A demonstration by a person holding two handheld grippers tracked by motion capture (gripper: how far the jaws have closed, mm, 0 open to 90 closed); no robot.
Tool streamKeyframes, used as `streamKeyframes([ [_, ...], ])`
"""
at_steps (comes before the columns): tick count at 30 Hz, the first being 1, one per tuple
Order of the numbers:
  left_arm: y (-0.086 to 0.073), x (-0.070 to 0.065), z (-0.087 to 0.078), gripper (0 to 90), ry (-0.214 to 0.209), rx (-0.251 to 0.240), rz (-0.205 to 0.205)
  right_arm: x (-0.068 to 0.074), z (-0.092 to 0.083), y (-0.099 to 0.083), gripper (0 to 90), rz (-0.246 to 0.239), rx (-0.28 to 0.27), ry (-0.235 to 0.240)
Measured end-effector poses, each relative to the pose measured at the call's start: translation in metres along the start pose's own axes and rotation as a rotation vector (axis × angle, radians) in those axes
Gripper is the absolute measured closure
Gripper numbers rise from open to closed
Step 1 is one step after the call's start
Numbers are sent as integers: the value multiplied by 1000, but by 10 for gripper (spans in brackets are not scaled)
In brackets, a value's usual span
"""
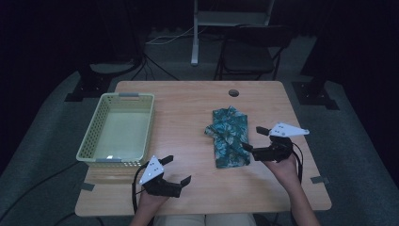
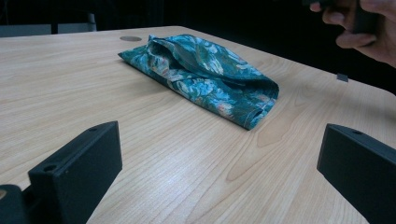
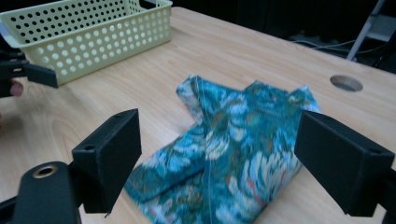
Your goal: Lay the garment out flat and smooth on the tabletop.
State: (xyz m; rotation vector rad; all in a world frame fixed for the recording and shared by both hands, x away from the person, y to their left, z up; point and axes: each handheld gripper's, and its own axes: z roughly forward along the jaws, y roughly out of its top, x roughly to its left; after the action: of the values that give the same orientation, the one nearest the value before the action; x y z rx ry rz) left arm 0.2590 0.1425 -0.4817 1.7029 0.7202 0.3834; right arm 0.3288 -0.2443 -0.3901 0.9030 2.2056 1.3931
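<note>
Just beside the open right claw (image 1: 254, 139) lies the folded cloth (image 1: 230, 136).

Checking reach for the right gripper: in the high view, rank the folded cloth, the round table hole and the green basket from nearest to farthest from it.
From the right gripper:
1. Folded cloth, right beside its jaws, to the left.
2. Round table hole, toward the table's far edge.
3. Green basket, across at the table's left side.
</note>
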Motion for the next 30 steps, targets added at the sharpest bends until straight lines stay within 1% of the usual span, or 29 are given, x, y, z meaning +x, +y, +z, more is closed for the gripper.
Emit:
streamKeyframes([
  [1, 0, 0, 0, 5, -1, -1, 0, -1, 4, 6, 147, -3, -5, 5],
  [2, 0, 0, 0, 5, 0, 0, -1, -1, 4, 6, 147, -3, -5, 5],
  [3, 0, 0, 0, 5, 1, -1, 3, -1, 9, 11, 147, -7, -11, 6],
  [6, 0, 0, 0, 5, 1, -1, 1, 0, 17, 20, 148, -12, -22, 19],
  [8, 0, 0, 0, 5, 3, 0, -2, 2, 22, 25, 170, -23, -24, 25],
  [12, 0, 0, 0, 5, 3, -1, -2, 6, 39, 33, 170, -39, -9, 40],
  [16, 0, 0, 0, 4, 4, -2, 0, 7, 60, 38, 171, -41, 29, 57],
  [20, 0, 0, 0, 5, 3, -2, -1, 7, 82, 38, 170, -41, 81, 70],
  [25, 0, 0, 0, 5, 5, 0, -1, 6, 106, 30, 171, -33, 141, 76],
  [28, 0, 0, 0, 5, 6, 0, -1, 5, 119, 24, 171, -34, 181, 68],
  [30, 0, 0, 0, 5, 8, 0, -2, 4, 124, 21, 171, -32, 197, 58],
])
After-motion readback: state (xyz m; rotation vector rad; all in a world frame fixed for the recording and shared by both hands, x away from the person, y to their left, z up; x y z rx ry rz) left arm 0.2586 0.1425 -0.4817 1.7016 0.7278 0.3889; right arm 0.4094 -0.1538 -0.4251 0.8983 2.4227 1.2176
